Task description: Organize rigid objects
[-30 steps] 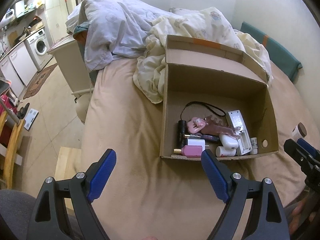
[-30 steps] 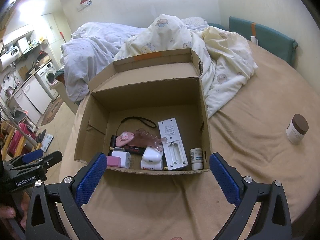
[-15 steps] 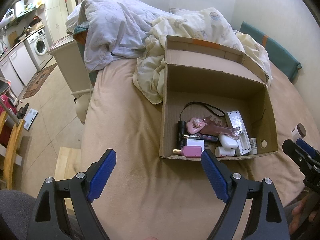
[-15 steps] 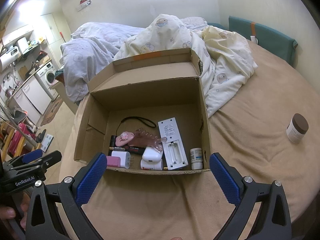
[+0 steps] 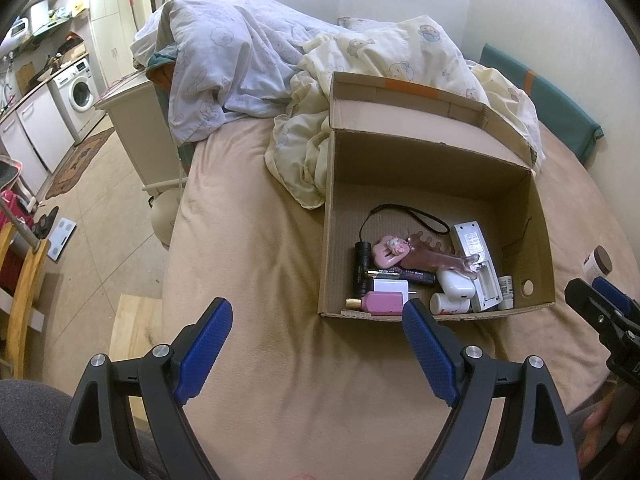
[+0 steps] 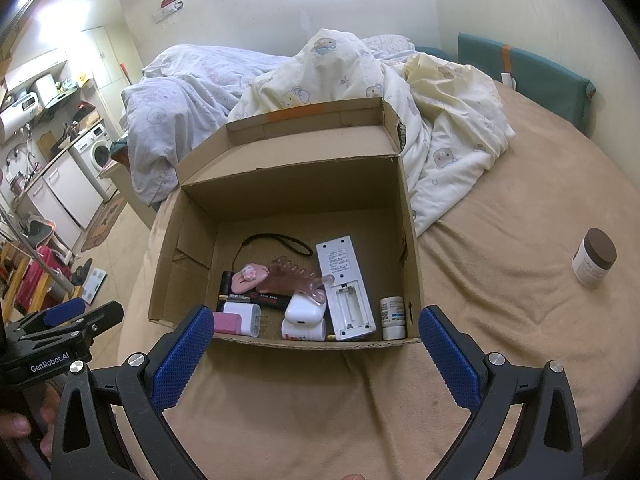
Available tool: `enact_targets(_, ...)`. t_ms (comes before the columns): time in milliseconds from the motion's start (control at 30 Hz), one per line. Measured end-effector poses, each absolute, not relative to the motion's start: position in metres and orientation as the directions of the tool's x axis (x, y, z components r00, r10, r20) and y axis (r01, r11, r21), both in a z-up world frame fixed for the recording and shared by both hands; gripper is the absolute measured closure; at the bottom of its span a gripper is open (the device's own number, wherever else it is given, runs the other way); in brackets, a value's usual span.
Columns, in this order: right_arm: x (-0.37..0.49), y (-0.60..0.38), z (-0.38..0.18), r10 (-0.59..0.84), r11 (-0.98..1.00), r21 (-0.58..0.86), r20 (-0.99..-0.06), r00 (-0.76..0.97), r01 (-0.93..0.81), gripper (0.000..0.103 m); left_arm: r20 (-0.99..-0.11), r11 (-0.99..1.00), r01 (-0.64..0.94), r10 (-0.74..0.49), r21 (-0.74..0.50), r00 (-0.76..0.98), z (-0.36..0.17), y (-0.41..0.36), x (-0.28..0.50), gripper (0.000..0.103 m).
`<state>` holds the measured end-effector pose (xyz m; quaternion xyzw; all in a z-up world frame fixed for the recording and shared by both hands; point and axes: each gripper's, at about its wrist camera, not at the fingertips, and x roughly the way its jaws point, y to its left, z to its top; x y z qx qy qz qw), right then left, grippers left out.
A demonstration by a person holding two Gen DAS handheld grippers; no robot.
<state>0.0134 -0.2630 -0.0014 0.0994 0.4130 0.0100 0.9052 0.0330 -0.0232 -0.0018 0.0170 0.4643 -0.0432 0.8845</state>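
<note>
An open cardboard box (image 5: 536,216) (image 6: 408,216) sits on the beige bed. It holds several small items: a white remote (image 6: 346,284), a pink bottle (image 5: 382,303), a white charger (image 6: 246,319), a black flashlight (image 5: 362,264), a pink comb (image 6: 298,276) and a small white bottle (image 6: 393,317). A white jar with a brown lid (image 6: 594,258) (image 5: 597,262) stands on the bed right of the box. My left gripper (image 5: 316,344) is open and empty, before the box's left front corner. My right gripper (image 6: 314,354) is open and empty, just before the box's front wall.
Rumpled duvets (image 6: 440,120) lie behind the box. A teal headboard cushion (image 6: 532,76) lines the far right wall. The bed's left edge (image 5: 176,240) drops to a tiled floor with a white cabinet (image 5: 136,128) and a wooden chair (image 5: 20,288).
The left wrist view has shifted slightly nearer the box. Both grippers stay open and empty; nothing in the box has moved.
</note>
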Motion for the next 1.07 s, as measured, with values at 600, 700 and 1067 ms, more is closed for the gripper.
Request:
enact_targets(600, 0.0136, -0.2620, -0.0030, 0.097, 0.982, 0.181, -0.746, 0.658, 0.060, 0.000, -0.823, 0.996, 0.093, -0.061, -0.009, 0.565, -0.0016, -0.0237, 0.0332, 0.018)
enact_targets(700, 0.0136, -0.2619, -0.0027, 0.097, 0.982, 0.181, -0.747, 0.658, 0.061, 0.000, -0.820, 0.995, 0.097, -0.064, -0.011, 0.568, -0.0016, -0.0245, 0.0324, 0.018)
enact_targets(1067, 0.0137, -0.2615, -0.0027, 0.096, 0.982, 0.181, -0.747, 0.658, 0.062, 0.000, -0.811, 0.993, 0.116, -0.076, -0.010, 0.580, 0.0014, -0.0260, 0.0294, 0.018)
